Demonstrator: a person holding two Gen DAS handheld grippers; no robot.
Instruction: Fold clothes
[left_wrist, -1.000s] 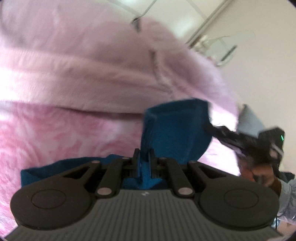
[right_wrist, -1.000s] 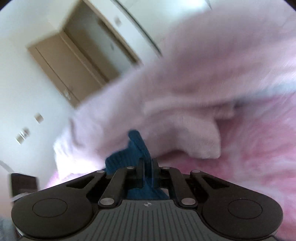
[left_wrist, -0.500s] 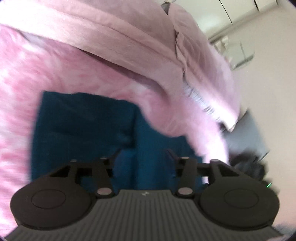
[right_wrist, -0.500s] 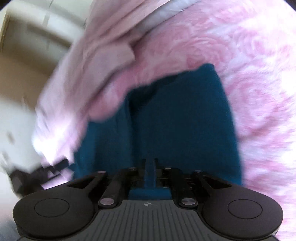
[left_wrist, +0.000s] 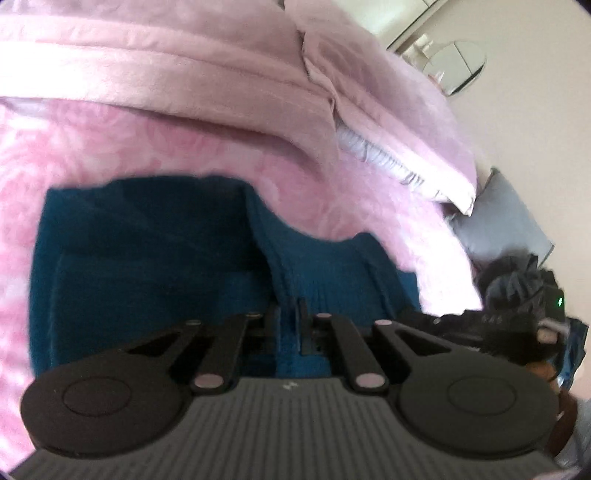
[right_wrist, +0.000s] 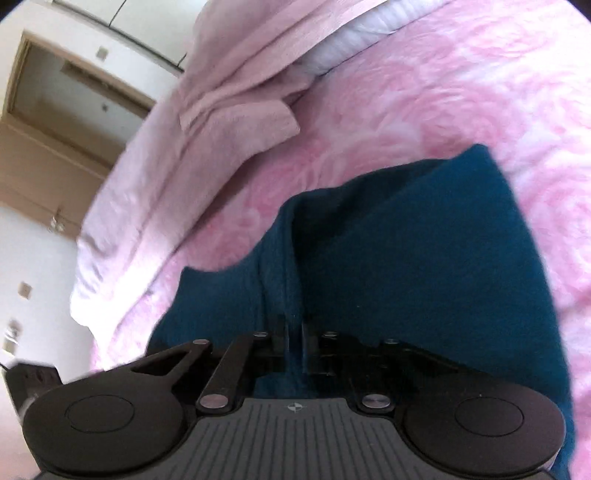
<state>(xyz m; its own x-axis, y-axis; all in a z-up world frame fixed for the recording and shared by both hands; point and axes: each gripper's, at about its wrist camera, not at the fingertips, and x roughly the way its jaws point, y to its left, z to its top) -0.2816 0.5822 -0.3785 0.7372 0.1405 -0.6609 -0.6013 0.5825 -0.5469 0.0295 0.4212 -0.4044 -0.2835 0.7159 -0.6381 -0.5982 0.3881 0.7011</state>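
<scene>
The left claw (left_wrist: 288, 314) was pressed together on a ribbed edge of the teal sweater (left_wrist: 155, 266), a strip of knit pinched between its jaws, where half a second earlier it had stood spread above the cloth. The right claw (right_wrist: 293, 332) had stayed pinched on a raised seam fold of the same teal sweater (right_wrist: 406, 258) throughout. A second earlier both claws had held the garment up against the pale pink duvet; by this moment it lay spread low on the bed, a doubled panel reaching toward 10 o'clock in the left view and toward 1 o'clock in the right. The rose-patterned pink bedspread (left_wrist: 184, 147) ringed the knit on every side, with the folded pale pink duvet (left_wrist: 184, 66) heaped beyond it at 12 o'clock. In the left view the right claw's body showed at 3 o'clock, near a grey cushion (left_wrist: 502, 218). A wooden door (right_wrist: 55, 129) stood at 10 o'clock in the right view. The re-grip suggested one fold had been laid and the next was about to begin, with both edges secured.
</scene>
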